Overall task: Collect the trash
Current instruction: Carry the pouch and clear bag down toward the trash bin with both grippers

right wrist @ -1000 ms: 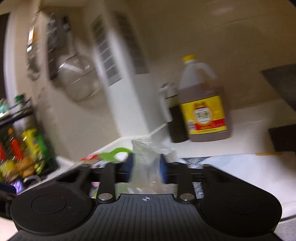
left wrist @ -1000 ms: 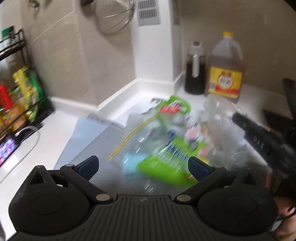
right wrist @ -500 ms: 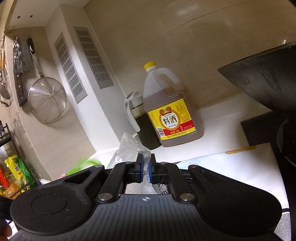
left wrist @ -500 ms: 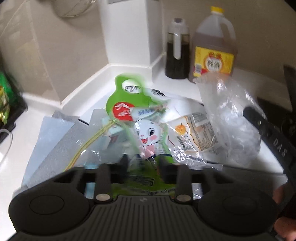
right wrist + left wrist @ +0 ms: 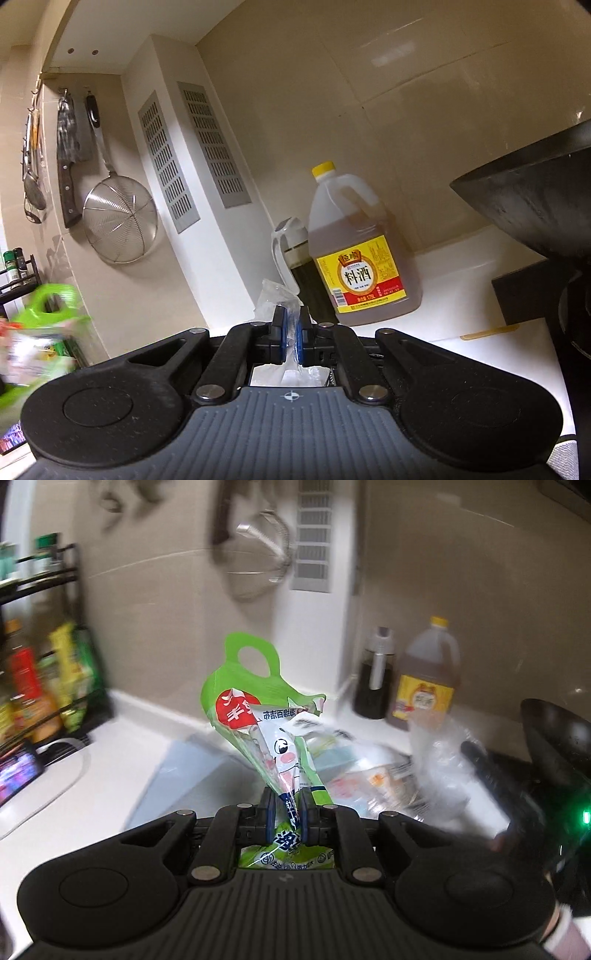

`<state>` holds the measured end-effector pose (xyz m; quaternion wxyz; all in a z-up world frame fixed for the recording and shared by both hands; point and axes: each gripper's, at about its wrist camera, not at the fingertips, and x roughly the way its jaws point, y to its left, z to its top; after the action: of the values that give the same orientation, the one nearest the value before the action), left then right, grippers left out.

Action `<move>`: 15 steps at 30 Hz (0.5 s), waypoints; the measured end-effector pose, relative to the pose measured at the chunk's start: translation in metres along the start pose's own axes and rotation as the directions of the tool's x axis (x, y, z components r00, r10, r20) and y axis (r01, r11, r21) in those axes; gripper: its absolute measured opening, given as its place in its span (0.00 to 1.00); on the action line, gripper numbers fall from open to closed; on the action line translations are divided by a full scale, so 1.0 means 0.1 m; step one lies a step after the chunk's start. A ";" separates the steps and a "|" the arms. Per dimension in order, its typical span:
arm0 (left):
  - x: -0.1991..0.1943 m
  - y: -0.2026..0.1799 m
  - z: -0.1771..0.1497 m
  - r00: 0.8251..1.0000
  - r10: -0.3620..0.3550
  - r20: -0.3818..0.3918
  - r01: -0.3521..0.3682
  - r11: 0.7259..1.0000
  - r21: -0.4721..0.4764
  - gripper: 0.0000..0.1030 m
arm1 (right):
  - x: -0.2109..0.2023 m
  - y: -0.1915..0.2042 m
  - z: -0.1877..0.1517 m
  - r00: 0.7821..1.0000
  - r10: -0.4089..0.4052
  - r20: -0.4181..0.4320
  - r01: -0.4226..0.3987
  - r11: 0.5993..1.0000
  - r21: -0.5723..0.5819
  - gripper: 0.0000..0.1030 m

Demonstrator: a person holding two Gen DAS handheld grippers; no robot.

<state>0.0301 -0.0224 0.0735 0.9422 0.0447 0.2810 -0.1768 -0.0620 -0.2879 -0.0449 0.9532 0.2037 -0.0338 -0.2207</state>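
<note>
Since a second ago my left gripper (image 5: pixel 287 810) has lifted the green sponge wrapper (image 5: pixel 258 716) off the desk (image 5: pixel 122 746), jaws clamped on it. Right view: my right gripper (image 5: pixel 290 334) pinches the clear plastic bag (image 5: pixel 275 301), beside the cooking wine jug (image 5: pixel 360 258).

My right gripper (image 5: pixel 290 334) is clamped on a crumpled clear plastic bag (image 5: pixel 275 301), its blue pads pinching the film at the centre of the view. Just past it, toward one o'clock, a jug of amber cooking wine (image 5: pixel 360 254) with a yellow cap stands on the white counter (image 5: pixel 472 273), touching a dark sauce bottle (image 5: pixel 299 266) on its nine o'clock side. A blurred green wrapper (image 5: pixel 44 325) shows at nine o'clock, a wire strainer (image 5: pixel 120 218) hangs on the wall at ten, and a black wok (image 5: pixel 532 199) juts in at three.
</note>
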 end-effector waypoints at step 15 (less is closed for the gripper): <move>-1.03 0.97 -1.21 0.977 0.191 -0.093 -0.198 0.977 -0.077 0.14 | -0.61 0.24 0.14 0.999 0.005 -0.045 -0.011 0.992 -0.127 0.03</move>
<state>-0.0774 0.1222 0.0266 0.9432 0.0391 0.3224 -0.0695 -0.1099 -0.2471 -0.0209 0.9656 0.1475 0.0009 -0.2139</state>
